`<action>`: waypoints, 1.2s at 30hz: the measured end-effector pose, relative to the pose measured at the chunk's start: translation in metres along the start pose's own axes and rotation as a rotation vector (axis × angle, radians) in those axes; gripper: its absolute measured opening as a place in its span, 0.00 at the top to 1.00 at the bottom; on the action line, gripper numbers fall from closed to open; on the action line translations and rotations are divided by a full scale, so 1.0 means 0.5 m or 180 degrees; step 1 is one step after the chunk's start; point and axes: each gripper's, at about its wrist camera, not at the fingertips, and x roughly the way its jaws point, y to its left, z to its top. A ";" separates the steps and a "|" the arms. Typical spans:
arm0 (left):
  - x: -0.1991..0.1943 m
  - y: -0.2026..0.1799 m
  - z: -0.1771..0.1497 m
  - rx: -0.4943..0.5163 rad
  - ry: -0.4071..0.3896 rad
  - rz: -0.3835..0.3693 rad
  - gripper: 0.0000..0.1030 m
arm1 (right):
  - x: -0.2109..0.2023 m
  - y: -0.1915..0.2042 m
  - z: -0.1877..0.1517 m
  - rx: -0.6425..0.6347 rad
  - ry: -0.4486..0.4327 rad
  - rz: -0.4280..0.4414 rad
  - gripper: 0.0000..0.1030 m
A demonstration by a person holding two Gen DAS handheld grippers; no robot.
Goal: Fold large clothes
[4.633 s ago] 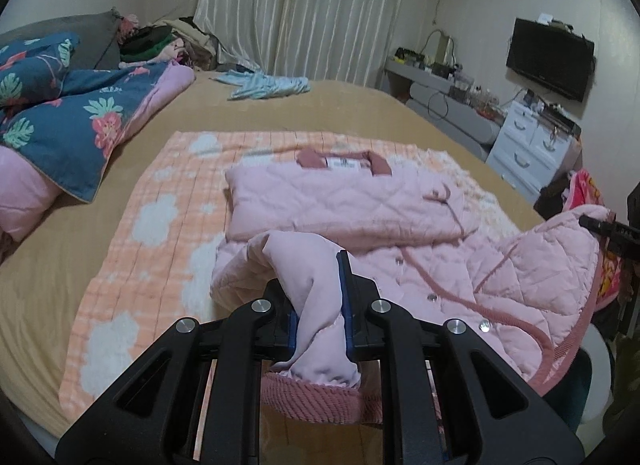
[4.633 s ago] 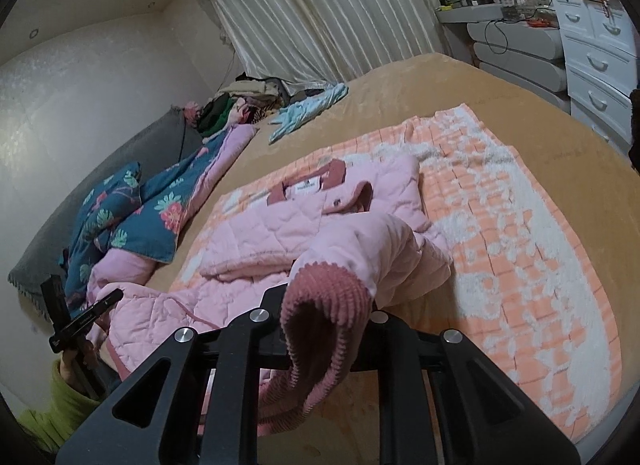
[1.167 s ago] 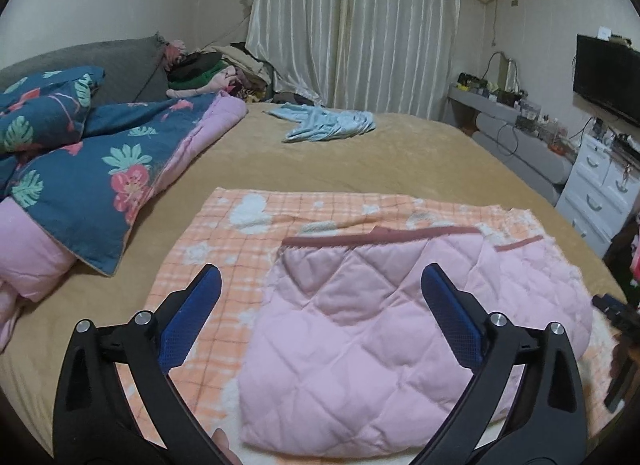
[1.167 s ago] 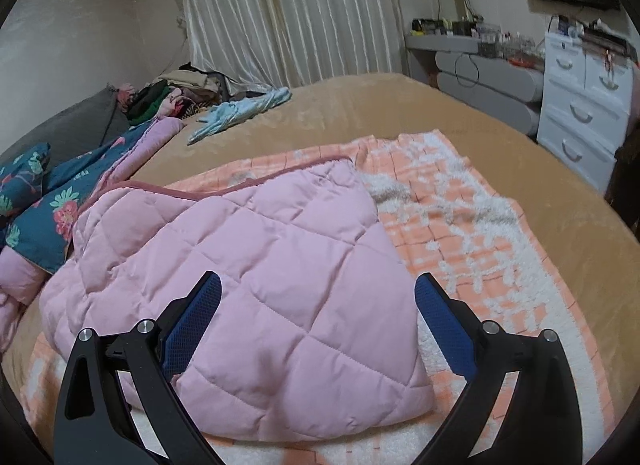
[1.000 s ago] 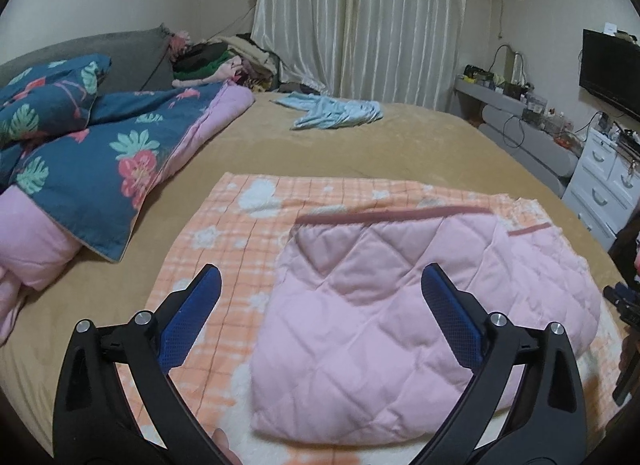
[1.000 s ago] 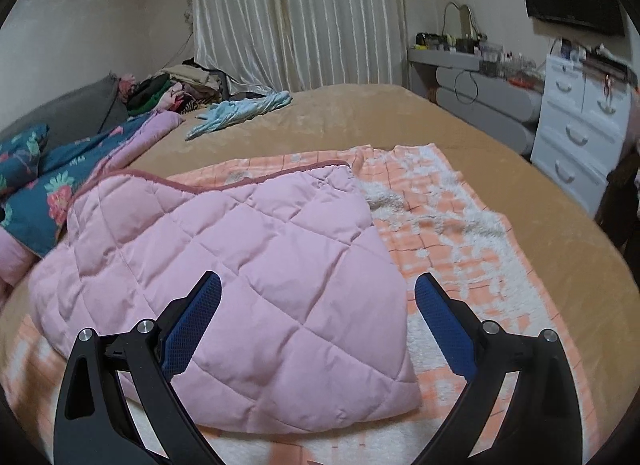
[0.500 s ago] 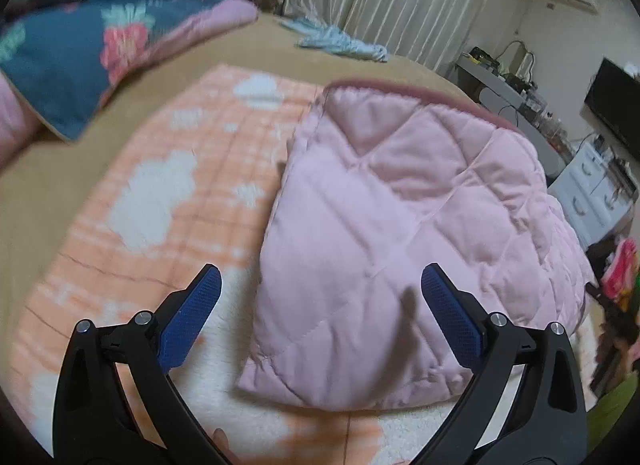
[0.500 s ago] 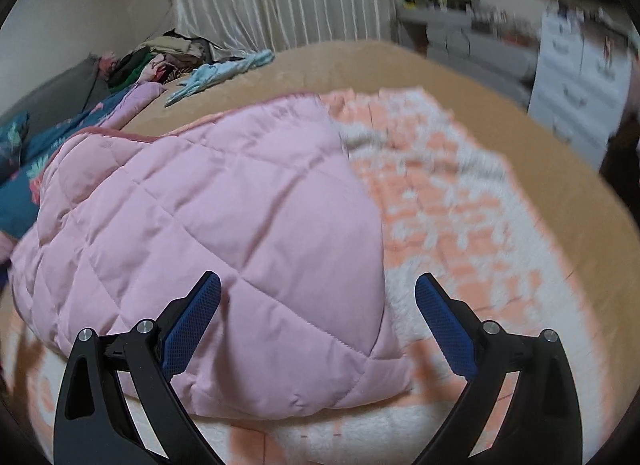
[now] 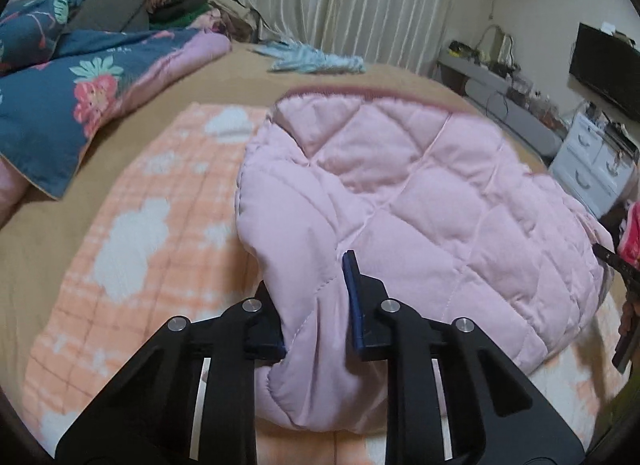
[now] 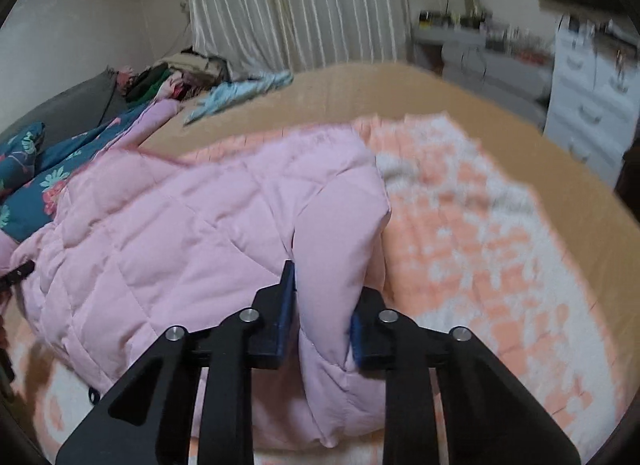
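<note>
Left gripper (image 9: 316,301) pinches near-left corner of pink quilted jacket (image 9: 420,201), right gripper (image 10: 324,305) pinches near-right corner (image 10: 340,233); likely both corners taken together so near edge goes over evenly. Jacket lies folded just ahead of both, on orange checked blanket (image 9: 132,233). Ahead, past maroon far edge, bare tan bed (image 9: 224,85): enough room; floral quilt (image 9: 60,105) far to left, well apart

Bed (image 9: 224,85) (orange blanket (image 9: 132,233) atop)

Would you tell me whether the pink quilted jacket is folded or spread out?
Folded: the pink quilted jacket forms a compact bundle, no sleeves showing, on the orange blanket.
</note>
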 end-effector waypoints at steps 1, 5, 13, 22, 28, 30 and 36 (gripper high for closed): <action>0.002 0.001 0.012 -0.0007 -0.0024 0.0029 0.86 | -0.002 0.003 0.011 0.0012 -0.0067 -0.0016 0.81; 0.036 0.002 0.055 -0.0099 -0.0011 0.0104 0.86 | 0.025 -0.006 0.039 0.0061 -0.0111 -0.0103 0.81; 0.141 0.001 0.081 -0.0125 0.0219 0.0381 0.86 | 0.119 -0.034 0.044 0.0181 0.0095 -0.0171 0.81; 0.179 0.005 0.058 -0.0119 0.0271 0.0434 0.86 | 0.169 -0.046 0.025 0.0370 0.0262 -0.0152 0.77; 0.174 0.004 0.055 -0.0117 0.0282 0.0426 0.86 | 0.166 -0.059 0.019 0.0566 0.0323 -0.0116 0.65; 0.170 0.003 0.055 -0.0115 0.0293 0.0420 0.86 | 0.159 -0.063 0.019 0.0584 0.0337 -0.0125 0.58; 0.144 0.010 0.057 -0.0140 0.0295 0.0433 0.78 | 0.104 -0.062 0.031 0.0603 0.0238 -0.0181 0.11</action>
